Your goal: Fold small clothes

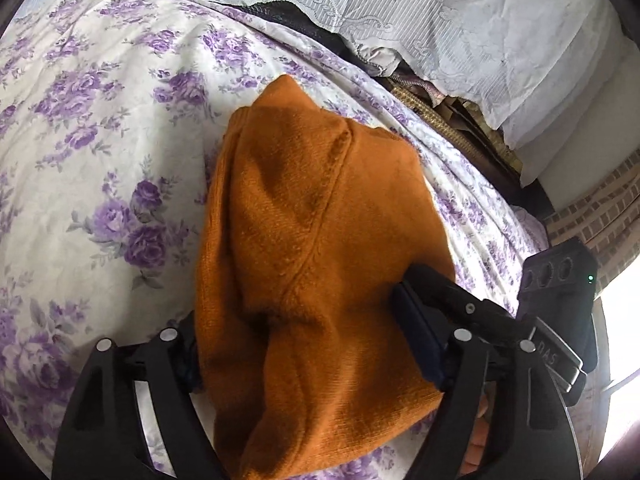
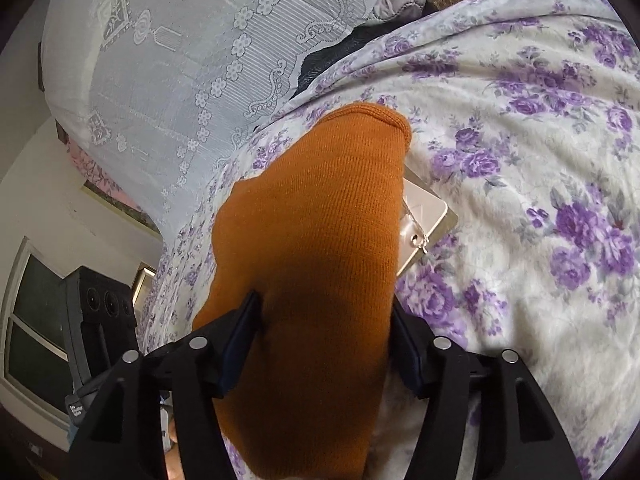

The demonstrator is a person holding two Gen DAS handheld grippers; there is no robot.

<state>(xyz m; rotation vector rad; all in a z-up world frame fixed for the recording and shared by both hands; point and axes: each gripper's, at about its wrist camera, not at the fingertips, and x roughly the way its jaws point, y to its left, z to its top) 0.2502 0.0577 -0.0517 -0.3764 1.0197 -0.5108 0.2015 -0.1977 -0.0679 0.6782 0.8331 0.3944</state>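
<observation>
An orange knit garment (image 1: 312, 216) lies bunched on the flowered bedspread (image 1: 100, 128), its near end rising toward the camera. My left gripper (image 1: 296, 312) straddles that near end. Its right pad (image 1: 416, 332) presses the cloth, while the left pad is hidden behind the fabric. In the right wrist view the same garment (image 2: 320, 208) runs up between the fingers of my right gripper (image 2: 324, 308), with both pads against its sides. A beige hang tag (image 2: 424, 216) sticks out from under the garment's right edge.
A white lace cover (image 1: 440, 20) lies over a pile beyond the bedspread (image 2: 520, 140), with dark and brown fabrics (image 1: 432, 108) at its edge. The other gripper's black body (image 1: 560, 288) is close on the right. A window (image 2: 36, 320) and wall are at the left.
</observation>
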